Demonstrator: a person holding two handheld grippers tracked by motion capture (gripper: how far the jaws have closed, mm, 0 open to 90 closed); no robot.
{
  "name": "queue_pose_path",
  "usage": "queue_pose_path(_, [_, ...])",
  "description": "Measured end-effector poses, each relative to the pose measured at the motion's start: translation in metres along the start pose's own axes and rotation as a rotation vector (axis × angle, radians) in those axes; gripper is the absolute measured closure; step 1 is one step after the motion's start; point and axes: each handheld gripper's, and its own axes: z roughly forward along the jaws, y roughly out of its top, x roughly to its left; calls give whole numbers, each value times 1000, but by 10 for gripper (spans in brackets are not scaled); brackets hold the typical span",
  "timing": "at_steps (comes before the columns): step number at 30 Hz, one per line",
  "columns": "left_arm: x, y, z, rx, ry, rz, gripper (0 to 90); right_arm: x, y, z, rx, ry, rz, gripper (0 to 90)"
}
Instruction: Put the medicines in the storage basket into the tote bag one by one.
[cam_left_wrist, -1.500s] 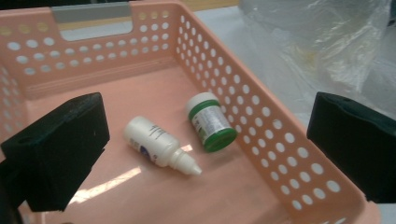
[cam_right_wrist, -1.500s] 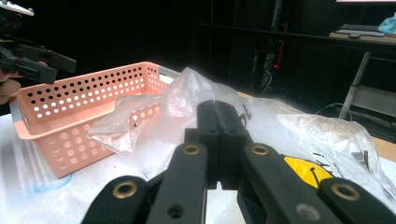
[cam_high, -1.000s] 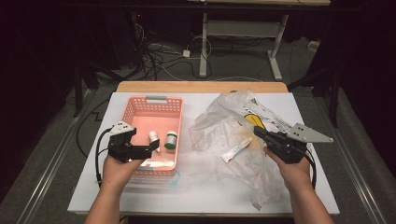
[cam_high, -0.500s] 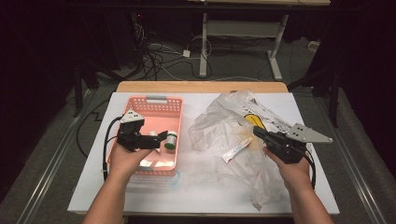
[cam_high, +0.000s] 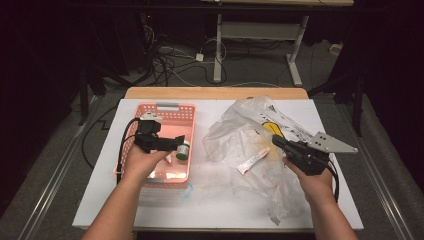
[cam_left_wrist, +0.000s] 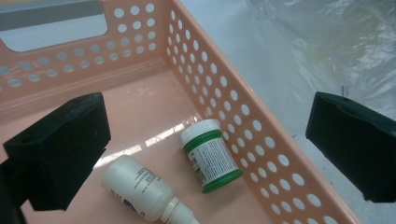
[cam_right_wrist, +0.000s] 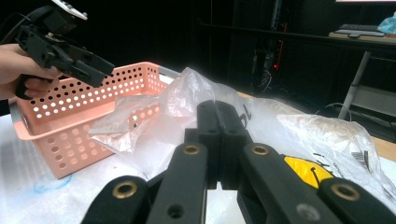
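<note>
Left gripper (cam_high: 172, 143): jaws wide apart, nothing between the pads; it hangs over the pink basket (cam_high: 172, 111), aimed toward the basket's right wall. In the left gripper view the left jaw covers part of the basket floor, while the right jaw sits outside the perforated wall, over the white table (cam_left_wrist: 261, 51).

Below and between the jaws lie two containers on the basket floor. The green jar (cam_left_wrist: 211, 155) lies on its side against the right wall, white cap toward the far end, long axis running along the wall. The white bottle (cam_left_wrist: 140, 189) lies just beside it, apart from the wall, nozzle pointing toward the near edge of the view; its tip is cut off by the frame. Label print on both is too small to read. Neither container touches a jaw.

Right gripper (cam_high: 276, 141): jaws pressed together, holding nothing, resting over the crumpled plastic bag (cam_high: 240, 130). A small tube (cam_high: 252, 160) lies on the bag just left of it. Yellow item (cam_right_wrist: 303, 170) inside the bag is partly hidden by the gripper's linkage.
</note>
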Motion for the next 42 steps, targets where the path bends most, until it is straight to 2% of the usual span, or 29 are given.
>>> queue_pose_path(8, [2,5,16,112,-2,-6,1,1,1,0,-6,3,-2,900])
queue_pose_path(14, [2,6,31,205,9,13,27,1,1,0,-6,3,-1,900])
queue_pose_path(20, [3,7,42,280,16,28,145,1,0,0,2,4,5,900])
queue_pose_path(22, [4,8,45,299,16,6,168,1,0,0,1,3,2,900])
queue_pose_path(29, [7,6,55,383,2,-11,298,0,-1,1,-1,5,4,900])
queue_pose_path(31, [10,5,57,392,-22,-30,321,1,-1,1,-1,5,4,900])
queue_pose_path(34, [12,5,60,410,-29,-41,359,1,-1,1,0,4,5,900])
queue_pose_path(42, [11,2,69,478,-4,-45,441,0,-1,1,-1,5,4,900])
